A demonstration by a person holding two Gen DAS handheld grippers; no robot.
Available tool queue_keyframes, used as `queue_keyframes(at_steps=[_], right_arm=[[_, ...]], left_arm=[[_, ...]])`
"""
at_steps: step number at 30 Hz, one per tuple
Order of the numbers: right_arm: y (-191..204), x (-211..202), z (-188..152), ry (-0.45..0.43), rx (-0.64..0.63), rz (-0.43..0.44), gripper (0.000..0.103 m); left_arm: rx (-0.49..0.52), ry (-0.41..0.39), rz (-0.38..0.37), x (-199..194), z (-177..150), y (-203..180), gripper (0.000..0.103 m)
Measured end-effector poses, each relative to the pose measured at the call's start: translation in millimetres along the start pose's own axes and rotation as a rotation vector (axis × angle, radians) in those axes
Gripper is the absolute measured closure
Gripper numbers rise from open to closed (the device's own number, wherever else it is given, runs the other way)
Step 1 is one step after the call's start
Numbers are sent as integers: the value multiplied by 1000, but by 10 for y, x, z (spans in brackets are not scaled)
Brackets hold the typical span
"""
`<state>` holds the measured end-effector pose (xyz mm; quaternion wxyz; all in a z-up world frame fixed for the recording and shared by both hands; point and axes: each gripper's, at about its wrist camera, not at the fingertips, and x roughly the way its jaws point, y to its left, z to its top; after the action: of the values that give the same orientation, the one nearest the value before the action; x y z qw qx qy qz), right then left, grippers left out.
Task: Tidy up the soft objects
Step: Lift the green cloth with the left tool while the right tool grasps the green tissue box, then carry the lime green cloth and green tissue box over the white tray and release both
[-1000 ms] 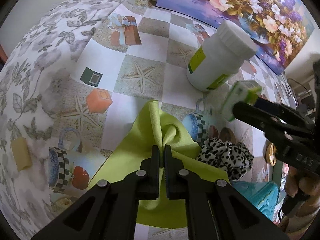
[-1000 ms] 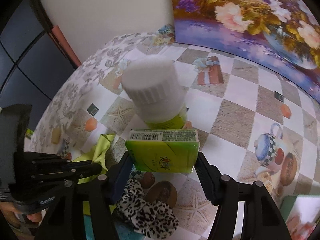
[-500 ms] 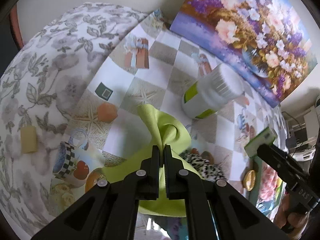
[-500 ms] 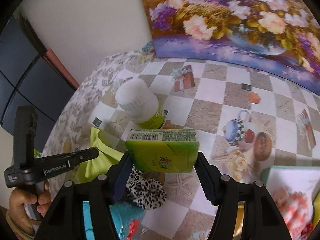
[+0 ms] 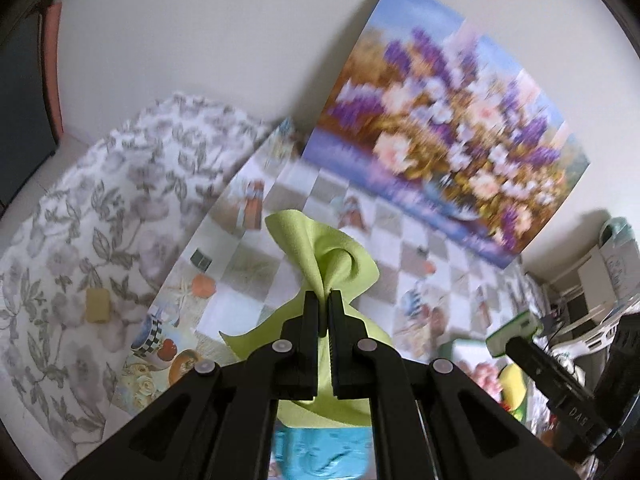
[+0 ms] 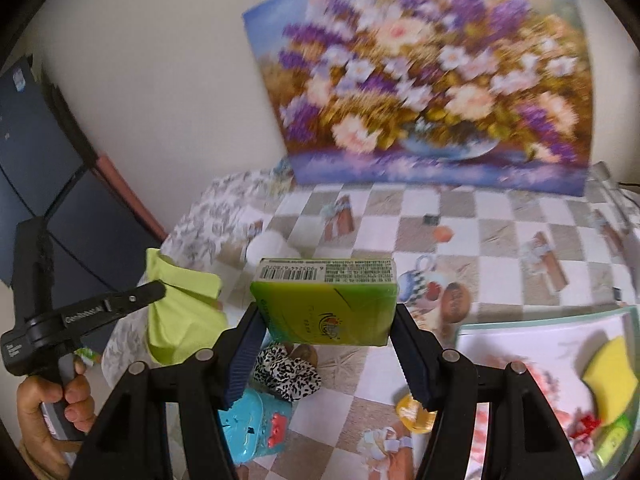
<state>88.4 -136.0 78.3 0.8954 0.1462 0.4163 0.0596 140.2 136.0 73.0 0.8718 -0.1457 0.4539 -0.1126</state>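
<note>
Two claws are loaded: the left claw (image 5: pixel 325 312) pinches a lime cloth (image 5: pixel 320 256) by a gathered fold, so it hangs clear of the counter (image 6: pixel 460 216); the right claw (image 6: pixel 326 320) clamps a green tissue pack (image 6: pixel 326 304) across its sides, probably bound for the tray (image 6: pixel 540 320).

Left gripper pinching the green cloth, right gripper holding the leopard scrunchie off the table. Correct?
Not quite. The right gripper holds a green packet, not the scrunchie, which lies on the table below it, as the right wrist view shows. The left gripper does pinch the green cloth.
</note>
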Motion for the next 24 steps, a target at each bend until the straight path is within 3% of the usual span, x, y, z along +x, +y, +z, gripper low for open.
queue_keyframes(at_steps=[10, 24], right_arm=[[-535, -780, -30, -100, 93, -130, 37], [-1864, -1539, -313, -122, 345, -367, 37]], left_arm=[[58, -93, -64, -343, -220, -807, 99], [228, -23, -147, -102, -690, -2103, 99]])
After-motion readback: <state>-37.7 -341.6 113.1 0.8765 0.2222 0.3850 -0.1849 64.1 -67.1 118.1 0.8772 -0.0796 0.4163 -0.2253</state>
